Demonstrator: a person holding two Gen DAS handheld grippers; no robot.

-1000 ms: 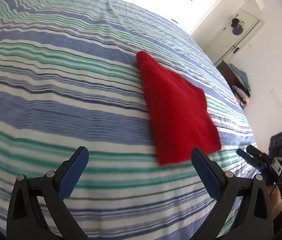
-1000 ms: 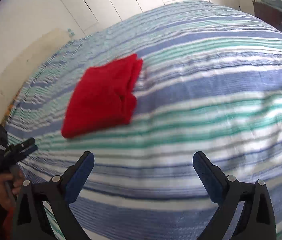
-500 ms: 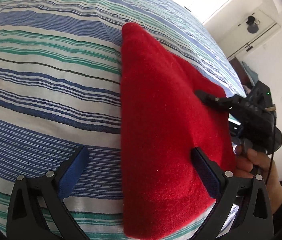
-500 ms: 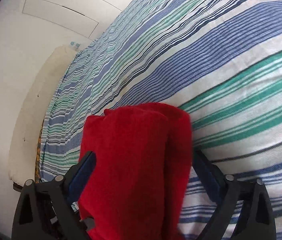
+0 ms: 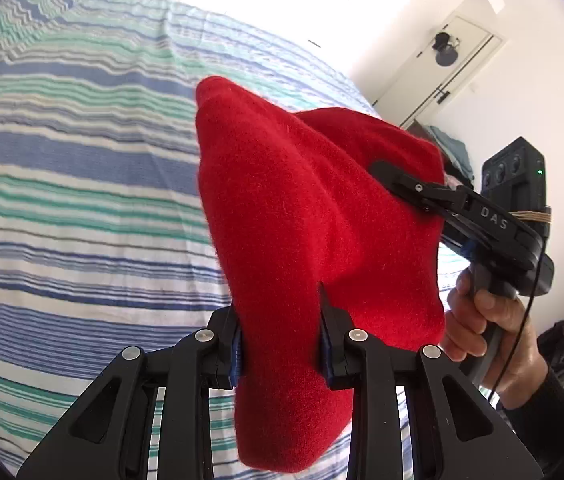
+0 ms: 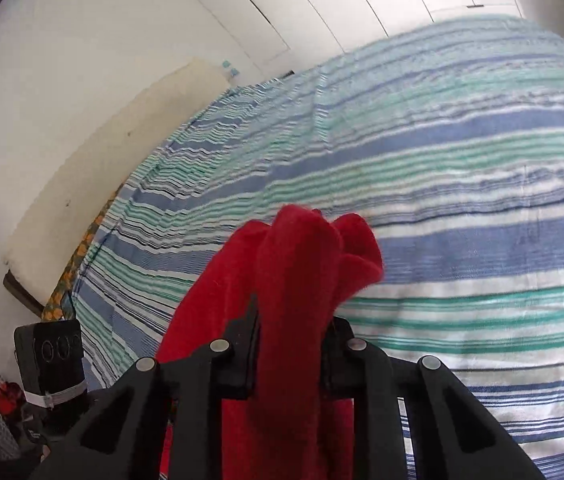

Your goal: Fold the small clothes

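Note:
A folded red garment (image 5: 306, 216) hangs lifted above the striped bed (image 5: 82, 184). My left gripper (image 5: 280, 350) is shut on its near edge. In the left wrist view my right gripper (image 5: 386, 176) pinches the garment's far right side, held by a hand (image 5: 494, 328). In the right wrist view my right gripper (image 6: 290, 354) is shut on a bunched fold of the red garment (image 6: 302, 264), which stands up between the jaws. The garment's lower part is hidden behind both grippers.
The blue, green and white striped bed (image 6: 462, 184) fills both views. A cream headboard (image 6: 94, 168) and white wardrobe doors (image 6: 322, 4) lie beyond it. A door (image 5: 442, 64) and piled clothes (image 5: 452, 148) are at the right.
Both grippers moved in from above the bed, closed on the red garment and lifted it off the bedspread. Earlier it lay flat and both grippers were open.

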